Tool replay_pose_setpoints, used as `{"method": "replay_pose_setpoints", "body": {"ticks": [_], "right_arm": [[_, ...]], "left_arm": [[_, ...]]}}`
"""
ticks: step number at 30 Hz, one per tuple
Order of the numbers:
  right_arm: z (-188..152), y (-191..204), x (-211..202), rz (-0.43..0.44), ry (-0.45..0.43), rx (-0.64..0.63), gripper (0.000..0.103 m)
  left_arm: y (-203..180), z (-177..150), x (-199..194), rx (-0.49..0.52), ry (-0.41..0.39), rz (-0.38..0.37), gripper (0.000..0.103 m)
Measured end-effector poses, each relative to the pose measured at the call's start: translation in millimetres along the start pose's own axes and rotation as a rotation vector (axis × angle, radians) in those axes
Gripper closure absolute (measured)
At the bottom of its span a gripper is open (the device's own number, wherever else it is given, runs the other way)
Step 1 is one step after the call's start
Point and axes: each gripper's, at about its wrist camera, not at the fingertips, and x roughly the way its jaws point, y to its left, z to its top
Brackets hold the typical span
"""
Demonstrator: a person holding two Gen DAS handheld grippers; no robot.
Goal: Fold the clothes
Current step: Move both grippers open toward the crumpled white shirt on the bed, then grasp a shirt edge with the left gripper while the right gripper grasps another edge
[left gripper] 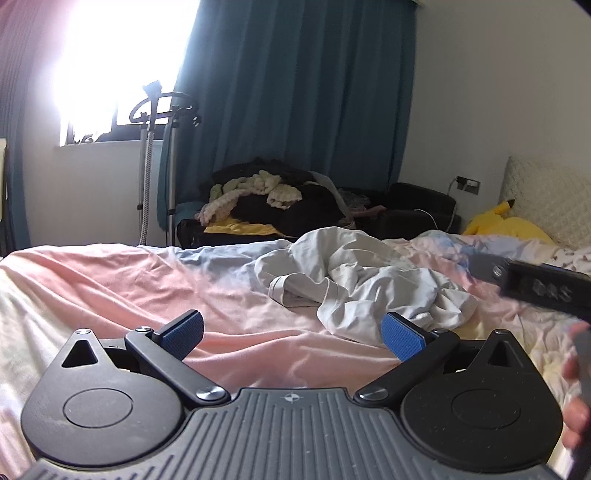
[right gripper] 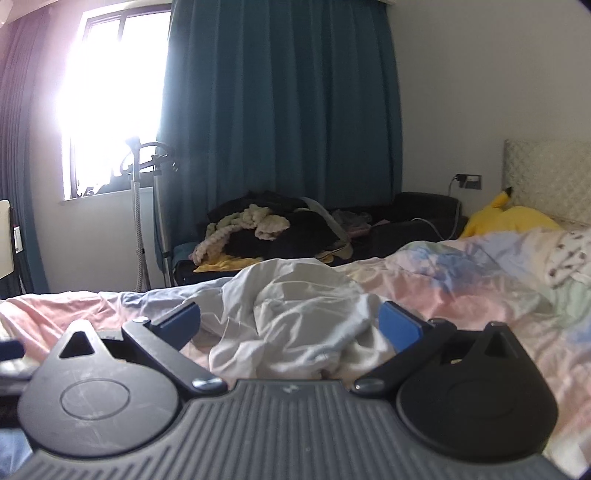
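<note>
Crumpled white garment (left gripper: 354,280) on pink sheet (left gripper: 110,280), left gripper (left gripper: 293,338) fingers wide, empty, right gripper (right gripper: 290,325) fingers wide over garment

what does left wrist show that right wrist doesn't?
Only left wrist: the right gripper's body crossing the right edge, a hand at that edge, and the garment's collar band.
Only right wrist: the window frame bars and a spotted fabric at far right.
Both: crumpled white garment on the pink bedsheet, teal curtain, yellow plush, and each view's own gripper open, left gripper.
</note>
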Motion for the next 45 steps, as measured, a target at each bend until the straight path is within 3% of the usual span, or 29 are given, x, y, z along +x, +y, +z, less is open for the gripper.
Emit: {"method": "replay_pose_setpoints", "body": {"ticks": [6, 10, 14, 17, 23, 26, 27, 28, 30, 34, 38, 42, 45], "right_arm": [[4, -29, 40, 0.03, 0.019, 0.023, 0.0], [-10, -36, 50, 0.03, 0.044, 0.056, 0.0], [-23, -39, 60, 0.033, 0.073, 0.076, 0.0], [-33, -40, 67, 0.035, 0.094, 0.092, 0.0], [-47, -42, 77, 0.051, 0.119, 0.11, 0.0], [-48, -39, 80, 0.074, 0.107, 0.1, 0.0], [-48, -38, 80, 0.081, 0.1, 0.091, 0.0], [-48, -36, 80, 0.085, 0.091, 0.079, 0.0], [-47, -33, 78, 0.1, 0.066, 0.059, 0.0], [-44, -25, 70, 0.136, 0.025, 0.034, 0.0], [-42, -16, 62, 0.172, -0.002, 0.009, 0.005], [-39, -8, 55, 0.229, 0.029, 0.024, 0.027], [-41, -3, 50, 0.255, 0.061, 0.07, 0.032]], "left_arm": [[-4, 6, 25, 0.016, 0.049, -0.006, 0.0], [-13, 23, 57, 0.119, 0.056, 0.012, 0.0], [-15, 37, 114, 0.155, 0.107, 0.045, 0.001], [-24, 36, 162, 0.241, 0.128, 0.069, 0.003], [-32, 15, 246, 0.358, 0.167, 0.116, 0.018], [-30, 7, 276, 0.379, 0.172, 0.153, 0.031], [-26, 6, 281, 0.371, 0.179, 0.163, 0.049], [-21, 4, 284, 0.357, 0.183, 0.17, 0.074], [-11, 2, 290, 0.327, 0.189, 0.185, 0.097], [-2, 10, 251, 0.281, 0.043, 0.131, 0.099], [-4, 26, 196, 0.205, 0.004, 0.023, 0.1], [-9, 44, 134, 0.123, -0.034, -0.065, 0.1], [-13, 55, 97, 0.084, -0.045, -0.11, 0.1]]}}
